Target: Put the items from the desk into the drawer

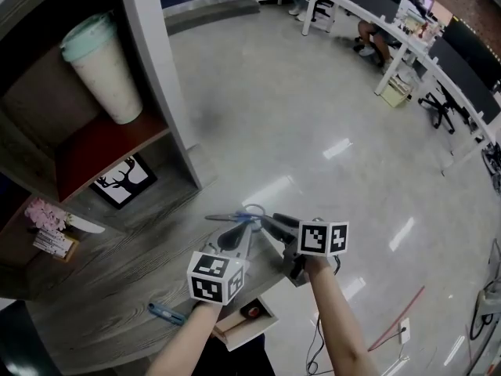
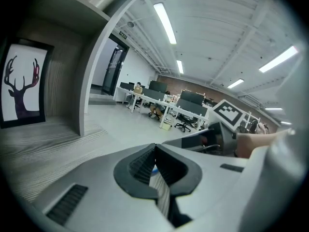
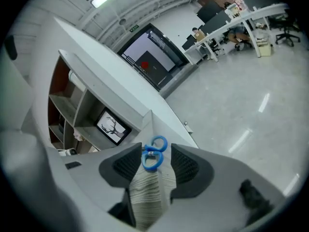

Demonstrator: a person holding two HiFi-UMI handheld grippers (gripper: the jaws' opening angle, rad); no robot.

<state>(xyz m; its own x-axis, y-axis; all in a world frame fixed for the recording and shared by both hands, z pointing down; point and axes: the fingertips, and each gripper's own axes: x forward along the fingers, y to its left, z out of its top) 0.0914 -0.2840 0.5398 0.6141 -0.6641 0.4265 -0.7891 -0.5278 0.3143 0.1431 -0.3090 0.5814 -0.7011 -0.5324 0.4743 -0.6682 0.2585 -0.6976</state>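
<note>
We see the pair of blue-handled metal scissors lying flat on the grey wood-grain desk, at the desk's outer edge, where the top meets the pale polished floor. Both tools hang just above that same edge of the desk.

The right gripper has its jaws partly apart. In the right gripper view the two blue handle loops sit in the gap ahead of its ribbed dark pads, and we see clear space on either side, so the pads are not pressing on the scissors and nothing is held.

The left gripper is closed. In the left gripper view its two pads meet along one line, and they clamp nothing. Only a sliver of blue shows low behind them. Its tips are near the scissors' blades, but we cannot tell whether they touch.

Farther in on the desk, towards its near end, lies a slim blue utility knife. Below the desk's near edge a light wooden drawer stands pulled out, with a dark roll inside.
</note>
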